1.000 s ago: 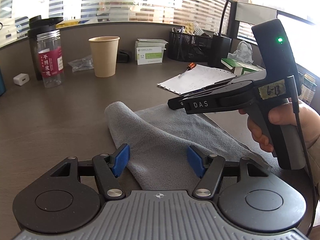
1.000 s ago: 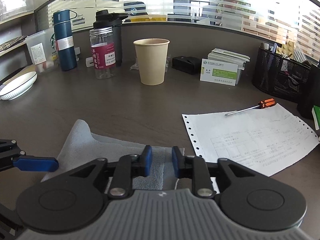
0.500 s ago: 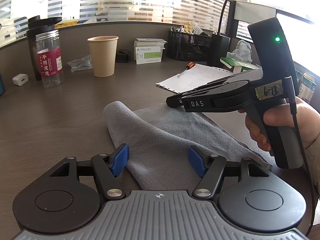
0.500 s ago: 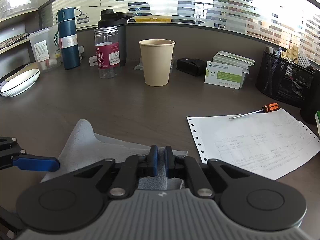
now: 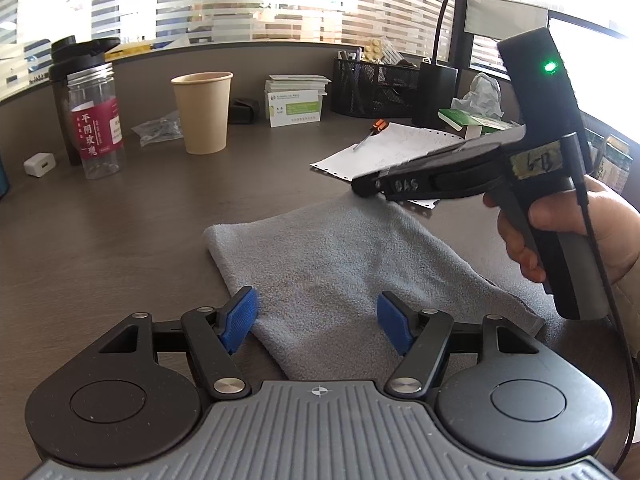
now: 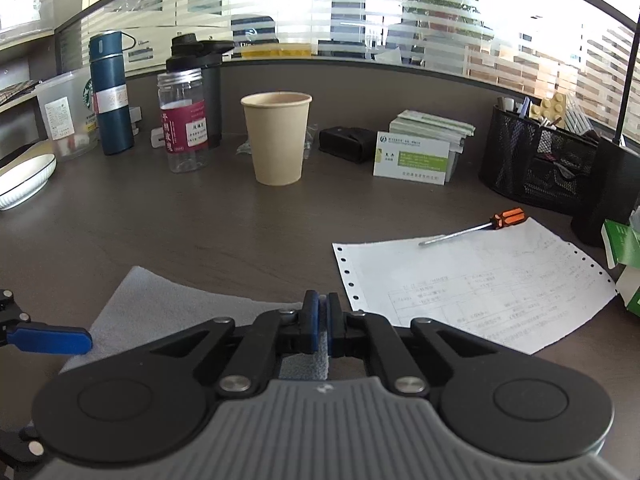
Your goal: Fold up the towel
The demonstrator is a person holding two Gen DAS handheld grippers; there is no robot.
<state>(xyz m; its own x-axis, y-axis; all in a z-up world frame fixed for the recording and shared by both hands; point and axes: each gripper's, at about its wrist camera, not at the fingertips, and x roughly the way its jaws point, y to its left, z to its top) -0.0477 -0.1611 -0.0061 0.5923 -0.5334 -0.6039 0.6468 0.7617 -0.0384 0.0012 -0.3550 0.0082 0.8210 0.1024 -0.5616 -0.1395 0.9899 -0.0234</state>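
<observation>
Jaws of the right gripper (image 6: 322,312) clamp the soft grey terry towel (image 5: 340,264); left gripper (image 5: 316,316) gapes. Carry that edge toward six o'clock, low over the dark brown desk (image 5: 120,240).

A grey towel (image 5: 344,264) of soft, nappy cloth is seen on a dark, matt wood-grain desk (image 5: 120,240). Matt paper is shown by the cup (image 6: 277,138); the jar (image 6: 183,126) is of clear glossy plastic.

the clear jar (image 5: 95,120) near the desk's back left edge bears a red label with the characters 平阴玫瑰, the right gripper (image 5: 362,190) reads "das" on its side, and a plastic cup (image 6: 66,114) shows the starbucks logo.
</observation>
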